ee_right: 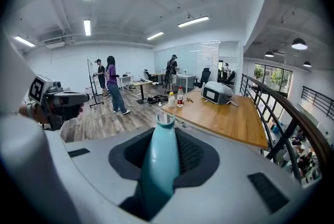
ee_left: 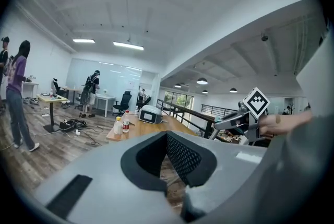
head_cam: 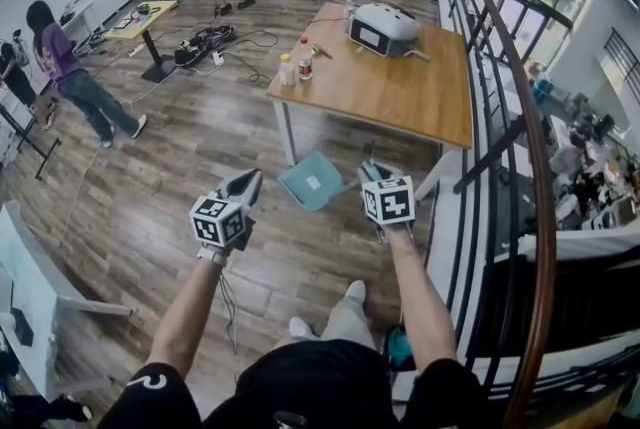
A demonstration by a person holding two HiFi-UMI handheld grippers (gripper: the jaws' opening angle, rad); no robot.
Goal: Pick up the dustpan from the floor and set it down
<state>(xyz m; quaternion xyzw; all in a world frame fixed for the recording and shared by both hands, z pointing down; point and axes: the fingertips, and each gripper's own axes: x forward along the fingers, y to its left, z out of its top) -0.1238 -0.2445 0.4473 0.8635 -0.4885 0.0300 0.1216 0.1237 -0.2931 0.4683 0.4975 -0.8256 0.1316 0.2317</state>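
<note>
The teal dustpan [head_cam: 313, 181] hangs tilted just in front of my right gripper [head_cam: 369, 175], close to the wooden floor beside a table leg. I cannot tell whether it touches the floor. In the right gripper view its teal handle [ee_right: 160, 144] runs up between the jaws, with the right gripper [ee_right: 163, 178] shut on it. My left gripper [head_cam: 248, 184] is held out to the left of the pan, apart from it. In the left gripper view the left gripper [ee_left: 170, 168] stands open, with only floor showing between its pads.
A wooden table [head_cam: 410, 97] stands just beyond the pan, carrying two bottles [head_cam: 296, 63] and a grey-white device [head_cam: 385, 29]. A black railing [head_cam: 497, 107] runs along the right. Cables [head_cam: 205, 41] lie on the floor, a person [head_cam: 72, 69] stands far left, and a white desk [head_cam: 35, 292] is near left.
</note>
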